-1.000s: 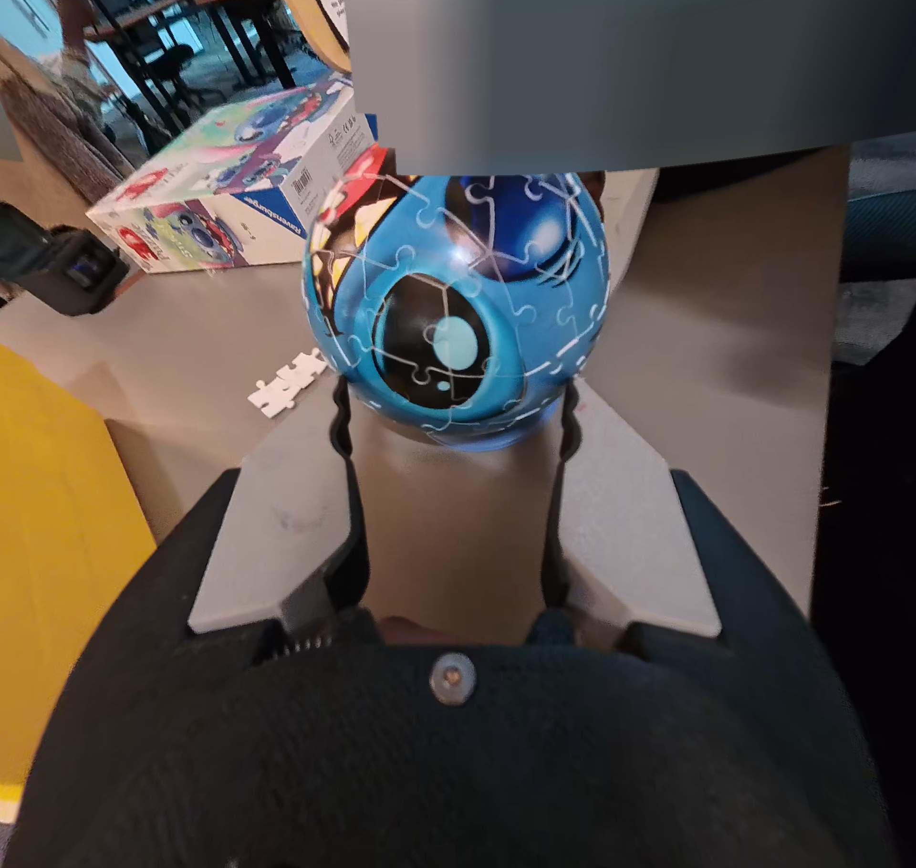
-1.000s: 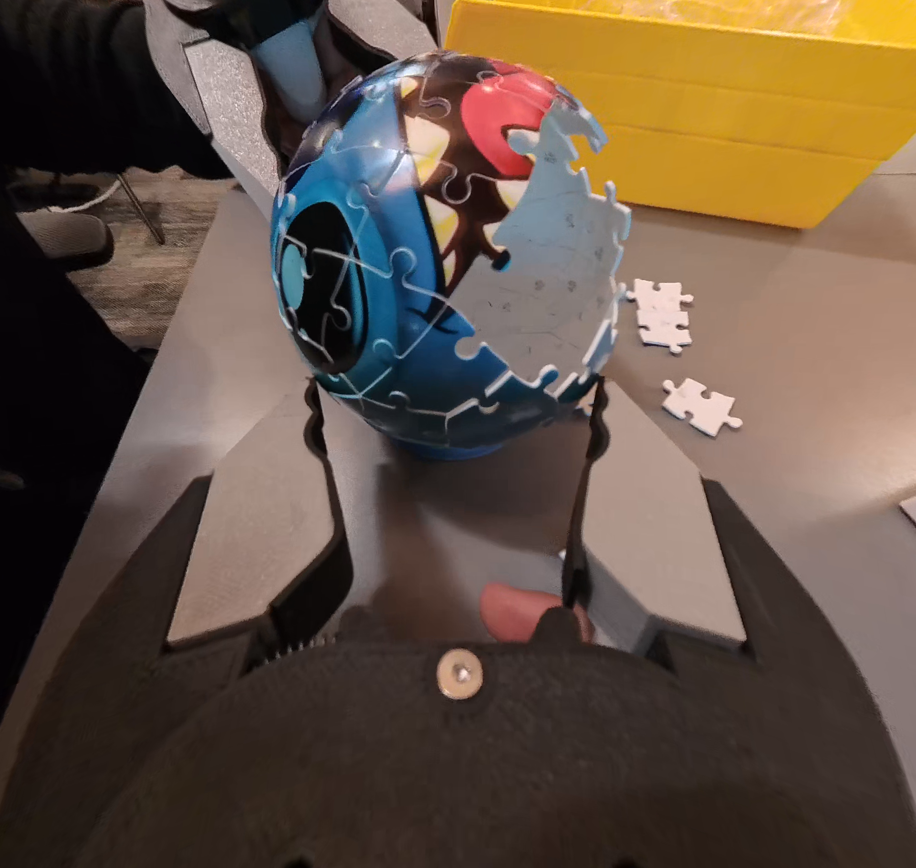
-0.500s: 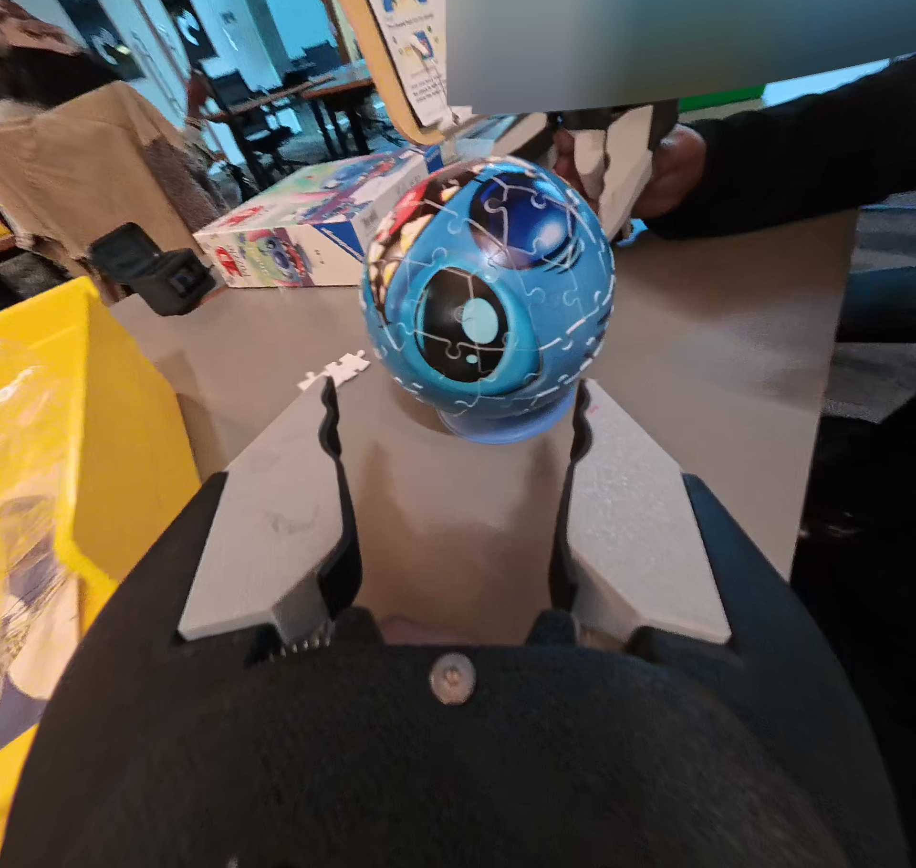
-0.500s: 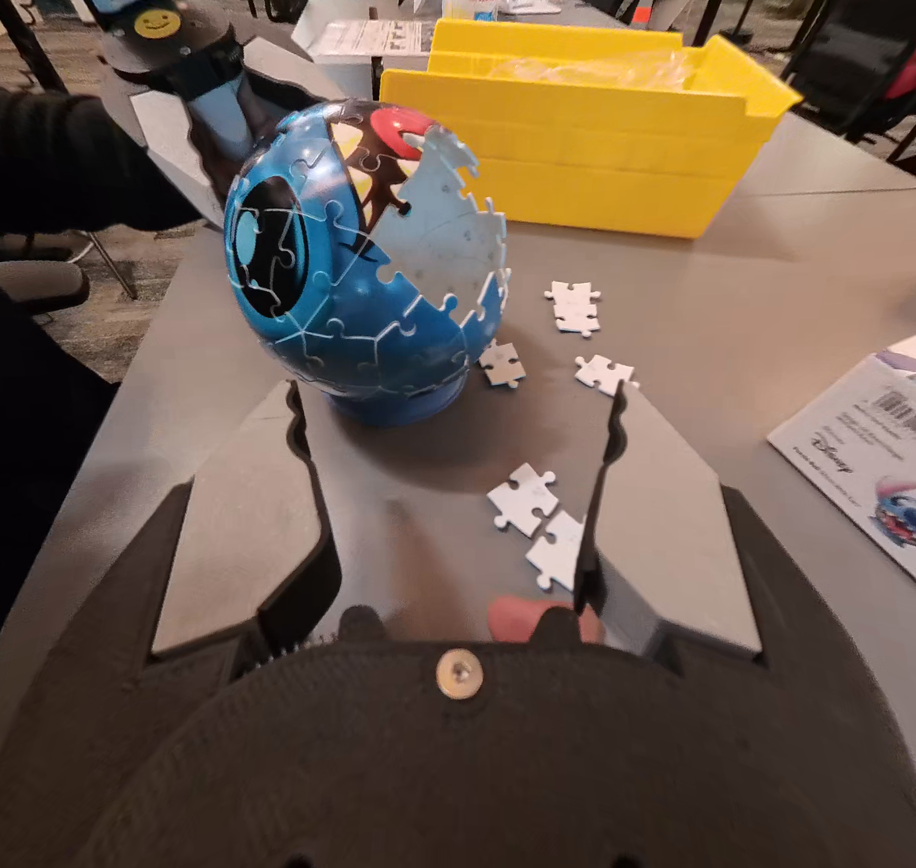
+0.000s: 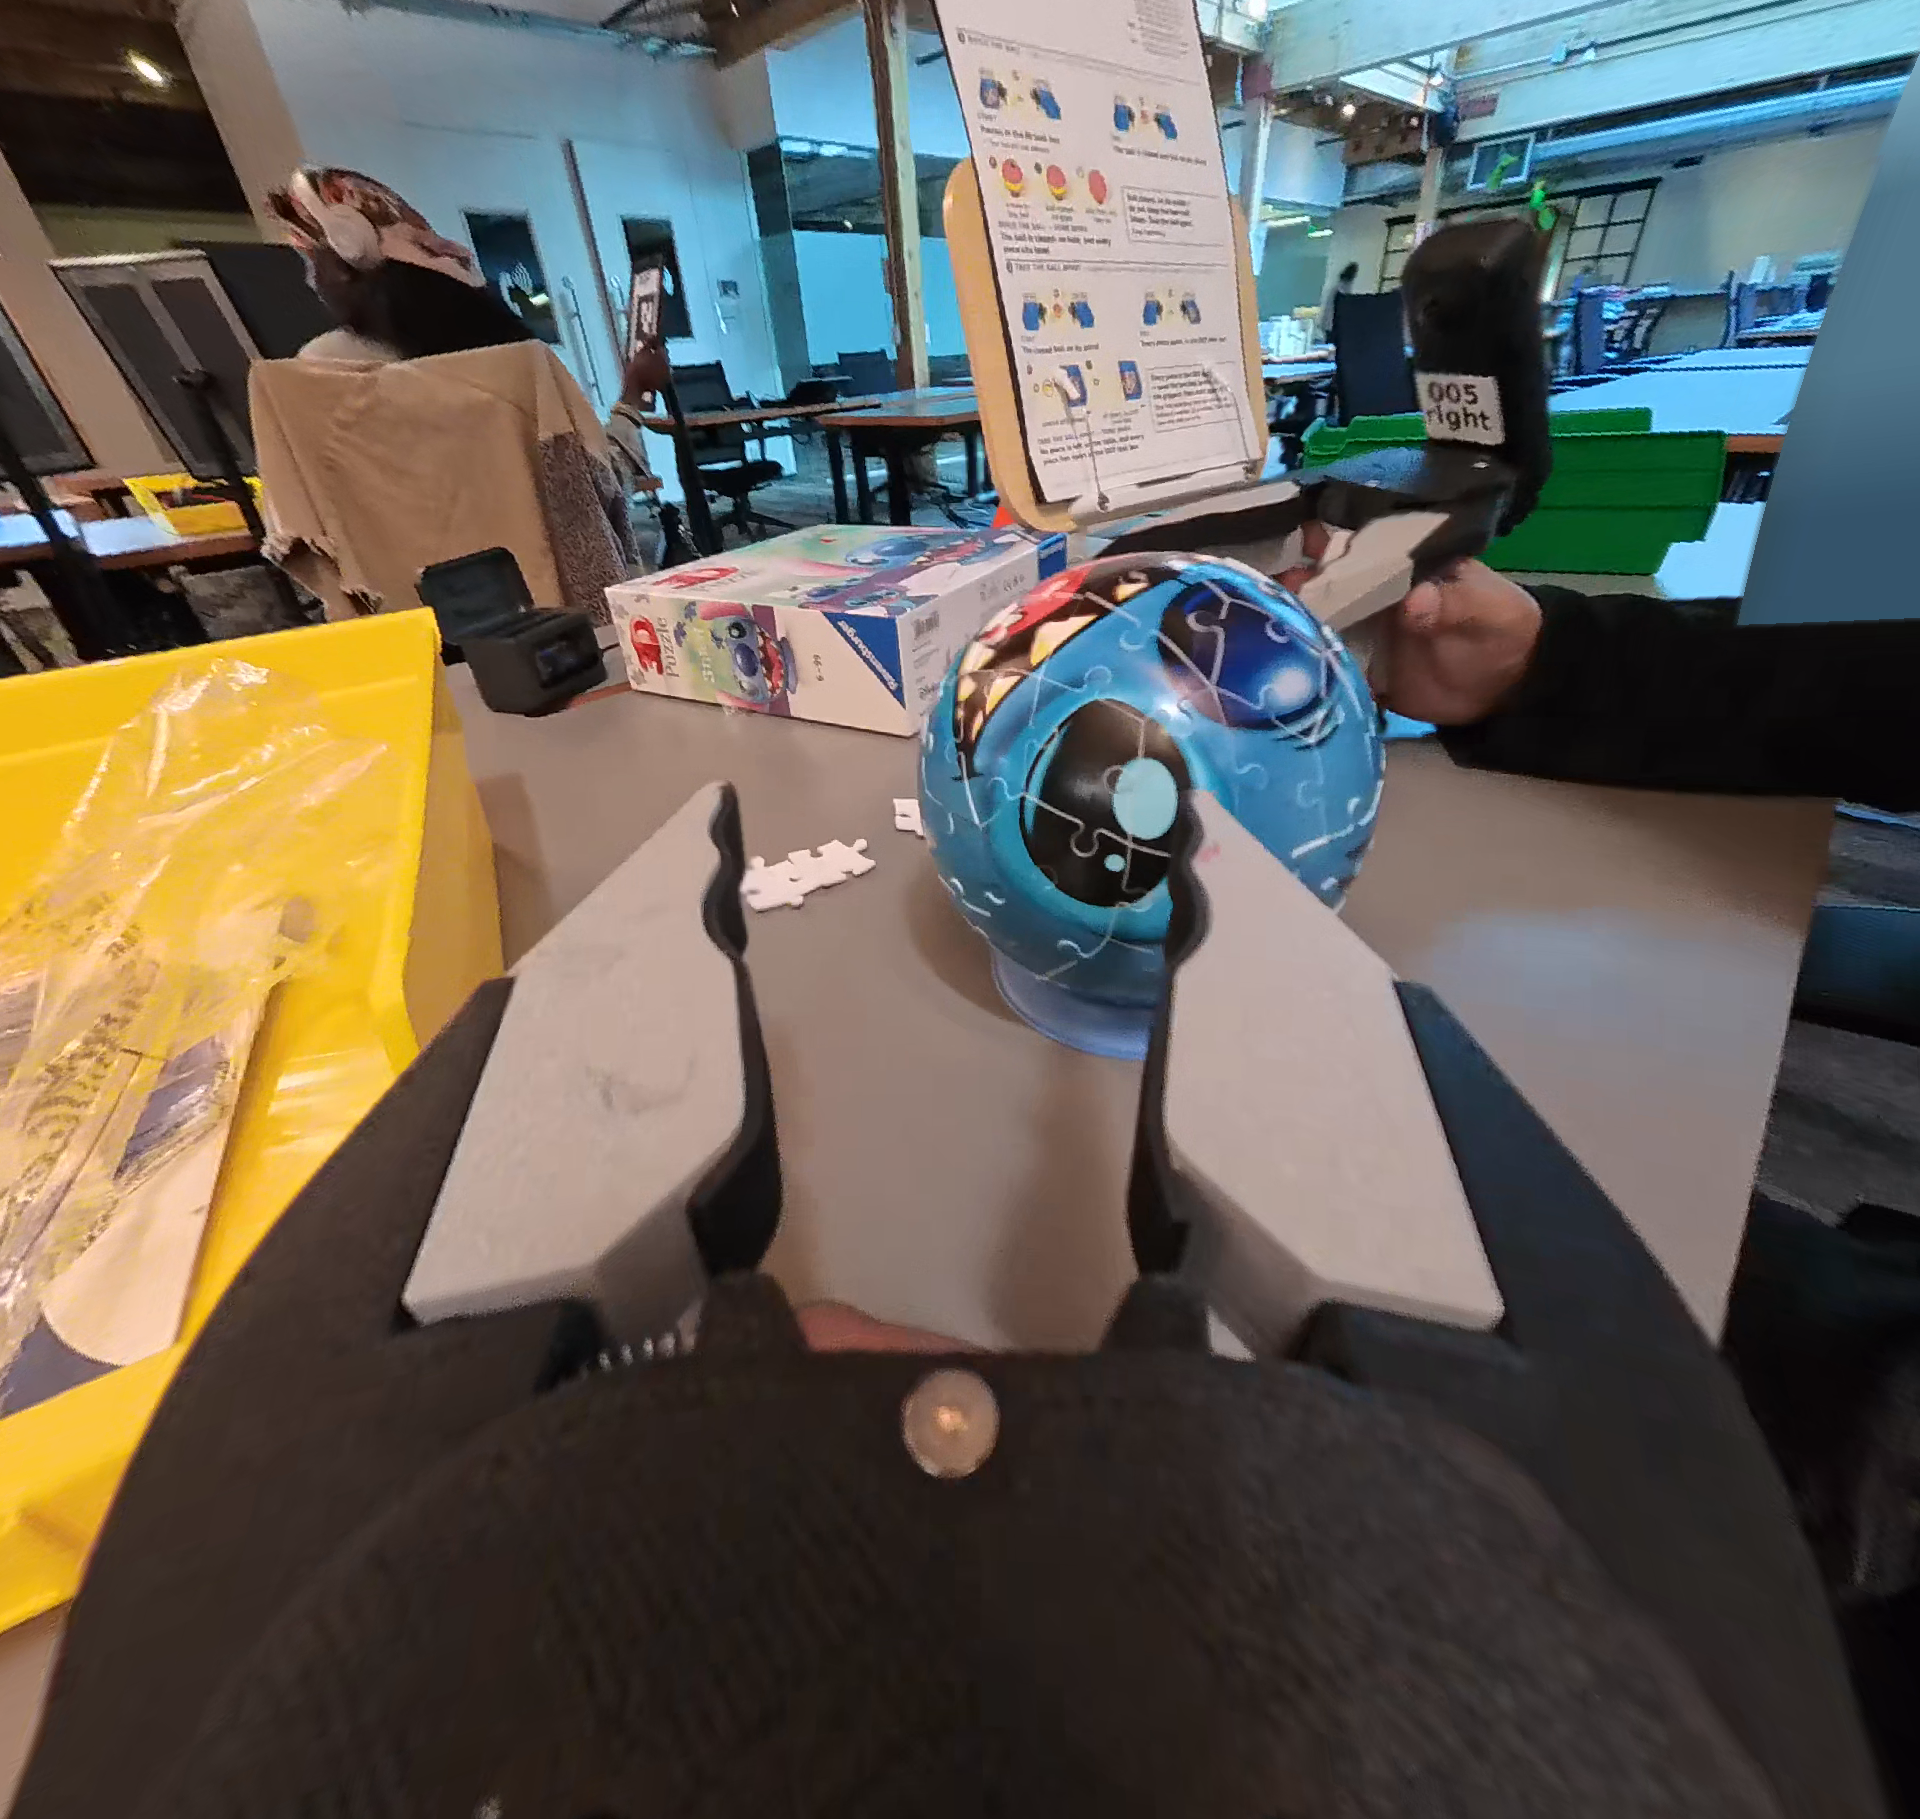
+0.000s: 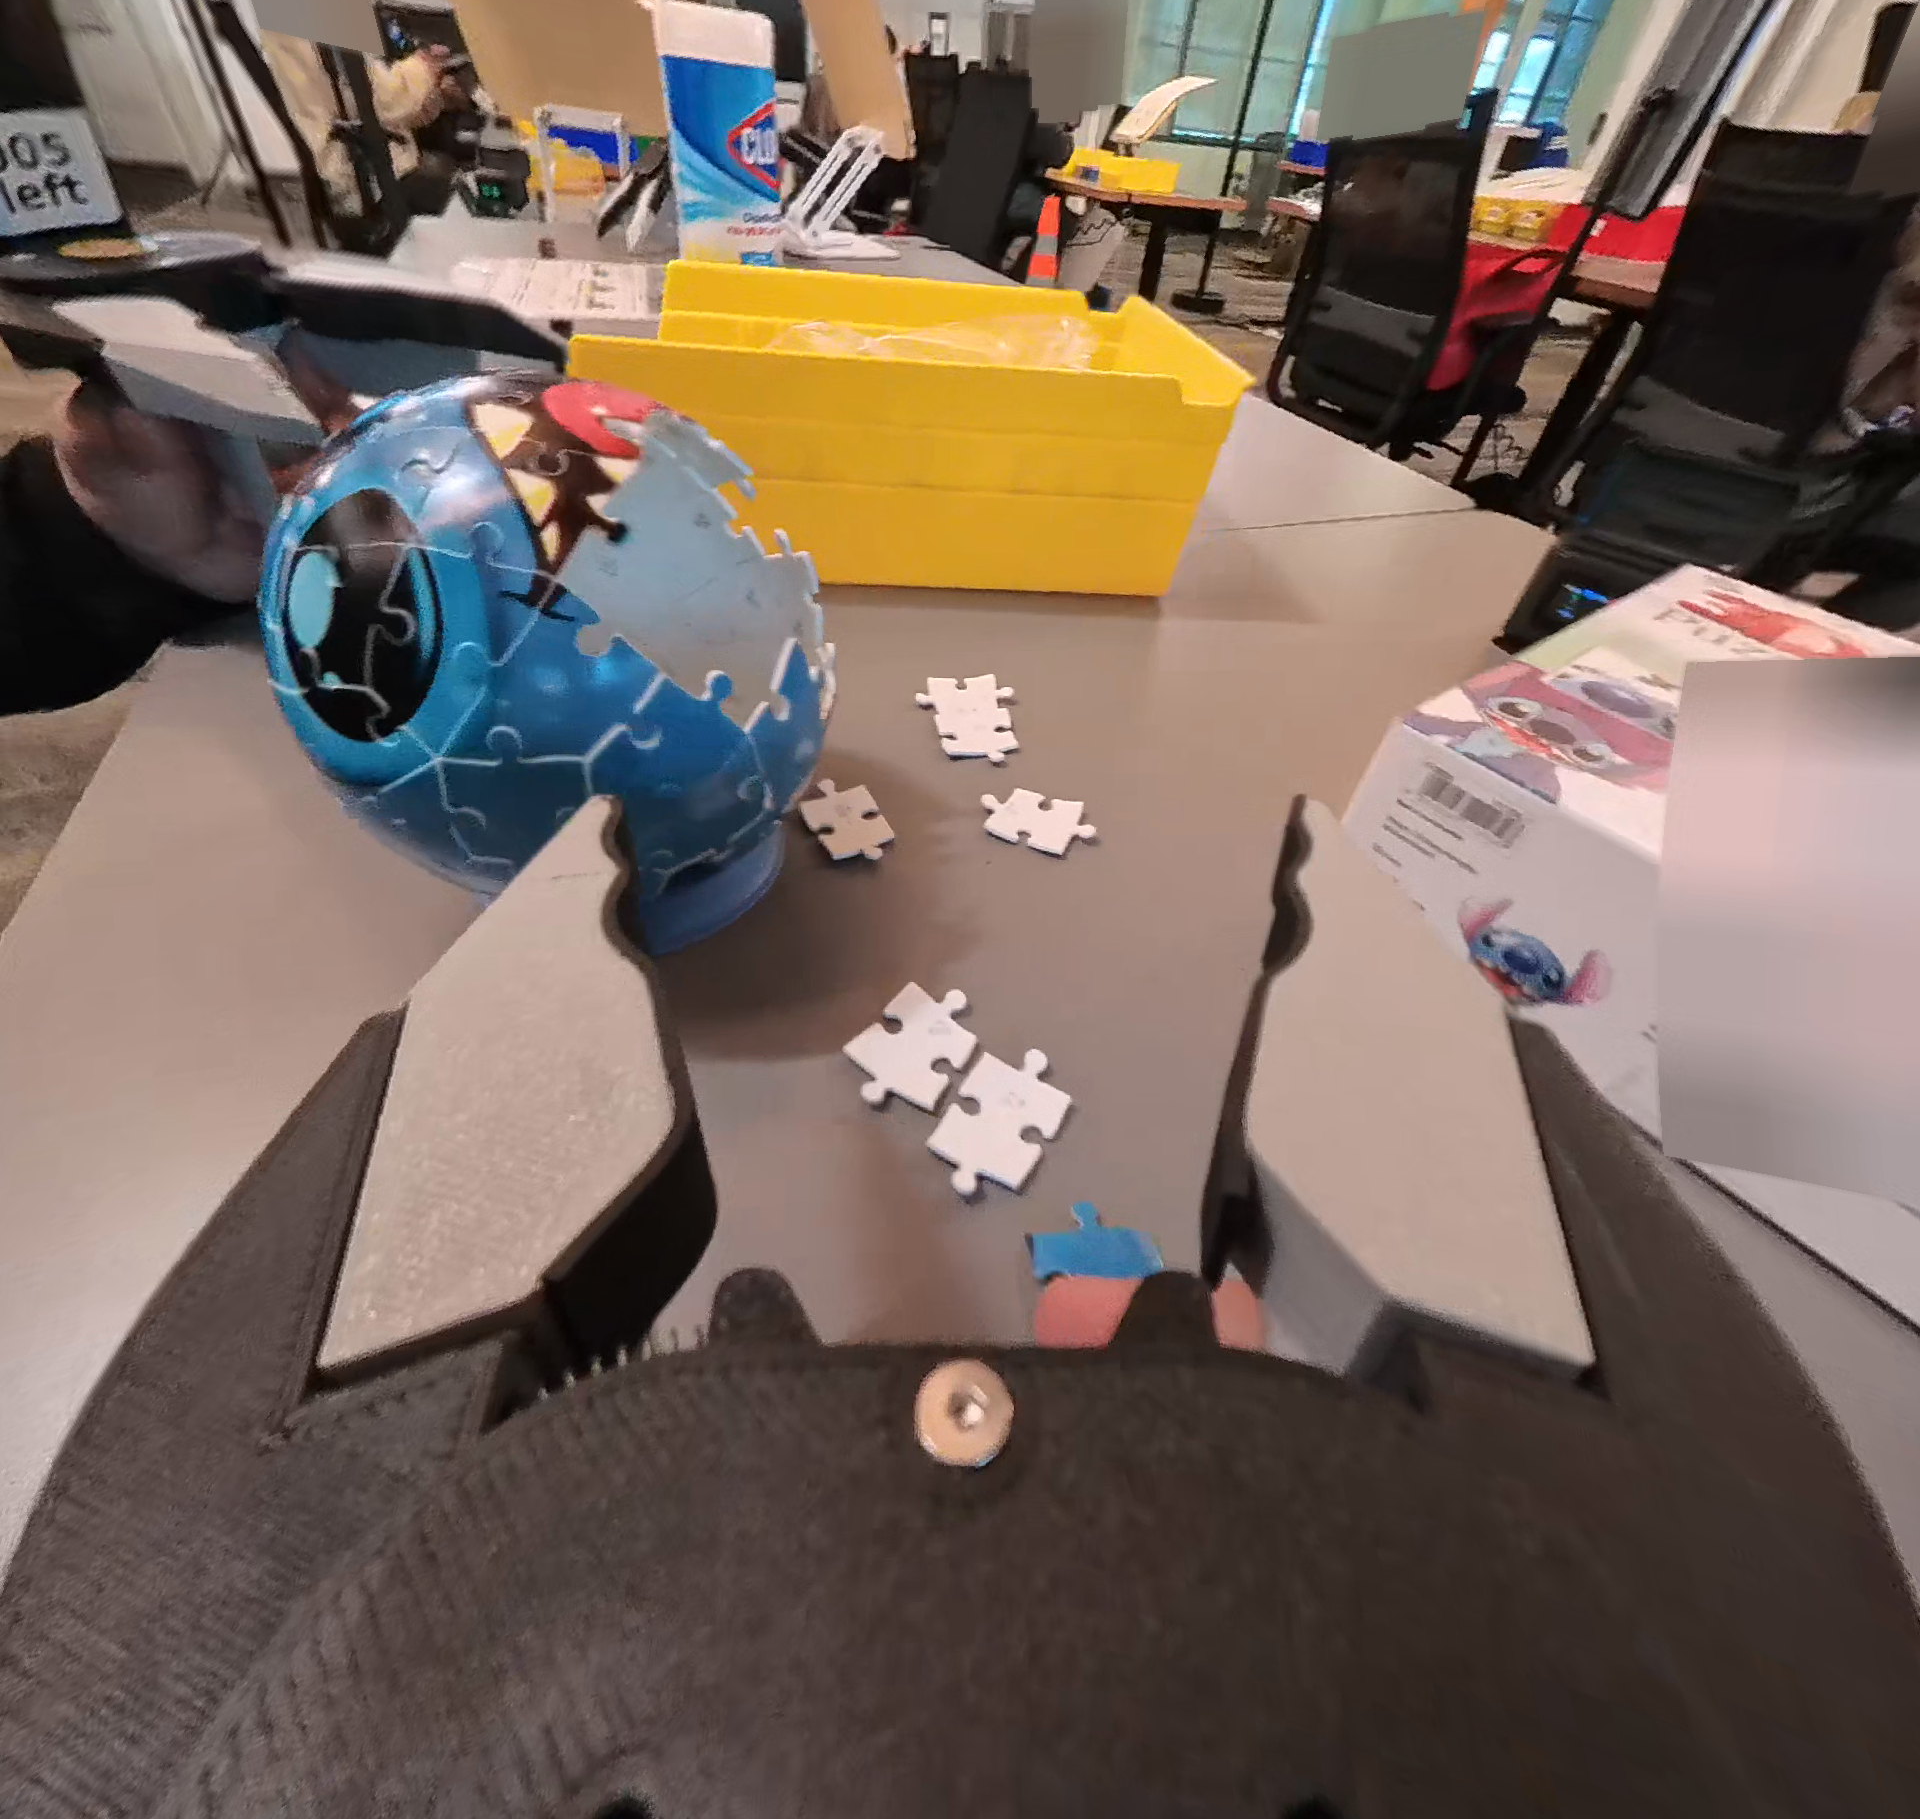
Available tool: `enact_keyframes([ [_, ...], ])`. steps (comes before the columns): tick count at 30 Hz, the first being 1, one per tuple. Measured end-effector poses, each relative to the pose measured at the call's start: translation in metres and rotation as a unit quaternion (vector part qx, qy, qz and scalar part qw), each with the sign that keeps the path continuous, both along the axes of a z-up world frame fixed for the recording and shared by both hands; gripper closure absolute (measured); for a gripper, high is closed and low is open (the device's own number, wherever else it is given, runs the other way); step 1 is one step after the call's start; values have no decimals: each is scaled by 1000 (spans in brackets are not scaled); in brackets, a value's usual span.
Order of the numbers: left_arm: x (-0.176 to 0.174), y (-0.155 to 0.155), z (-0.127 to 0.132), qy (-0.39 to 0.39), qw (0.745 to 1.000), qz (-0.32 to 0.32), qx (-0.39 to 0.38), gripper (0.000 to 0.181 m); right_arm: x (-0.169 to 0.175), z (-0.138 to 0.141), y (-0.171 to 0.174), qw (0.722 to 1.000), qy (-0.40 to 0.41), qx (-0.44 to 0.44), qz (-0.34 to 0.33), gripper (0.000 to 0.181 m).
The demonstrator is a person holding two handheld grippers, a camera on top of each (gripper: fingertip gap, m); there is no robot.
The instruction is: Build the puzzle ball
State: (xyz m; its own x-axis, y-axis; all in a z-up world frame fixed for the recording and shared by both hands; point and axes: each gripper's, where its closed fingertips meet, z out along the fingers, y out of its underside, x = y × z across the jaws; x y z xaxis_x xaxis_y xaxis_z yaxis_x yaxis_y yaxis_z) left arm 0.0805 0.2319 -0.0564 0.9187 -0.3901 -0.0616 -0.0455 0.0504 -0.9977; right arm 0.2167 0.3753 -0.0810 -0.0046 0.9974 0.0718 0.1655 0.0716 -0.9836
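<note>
On the grey tabletop [image 6: 1299, 626] the partly built puzzle ball [image 6: 520, 647] sits tilted on its blue stand [image 6: 717, 896], a gap open on one side. Both the left tool [image 5: 951, 865] and right tool [image 6: 951, 865] are spread and empty. Best to pinch one loose piece [image 6: 912, 1042] by its edge, lift it flat, and steady the ball before pressing it in.

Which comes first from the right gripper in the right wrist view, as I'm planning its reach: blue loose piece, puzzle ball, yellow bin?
1. Blue loose piece, low between the open jaws.
2. Puzzle ball, ahead on the left.
3. Yellow bin, behind, across the table.
</note>
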Motion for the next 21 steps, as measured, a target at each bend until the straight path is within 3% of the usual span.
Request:
enact_keyframes([
  [6, -5, 5, 7, -4, 999, 22, 30, 104, 24, 14, 24, 997, 57, -56, -23, 62],
  [9, -4, 6, 10, 3, 999, 25, 47, 119, 34, 17, 41, 995, 56, -21, -79, 81],
  [11, -7, 7, 11, -8, 999, 25, 45, 99, 37, 18, 43, 995, 52, -15, -85, 91],
  [12, -9, 8, 11, -16, 999, 27, 41, 97, 39, 18, 43, 995, 51, -15, -86, 89],
  [15, -8, 5, 12, -34, 999, 1, 39, 136, 41, 17, 42, 996, 45, -7, -74, 84],
  [16, -9, 5, 12, -41, 998, -2, 38, 134, 40, 15, 40, 997, 43, -7, -65, 76],
  [18, -13, 8, 12, -56, 998, 4, 31, 115, 39, 9, 41, 998, 31, -6, -58, 64],
  [21, -19, 9, 14, -53, 997, 24, 42, 128, 42, 7, 38, 999, 32, -7, -32, 59],
])
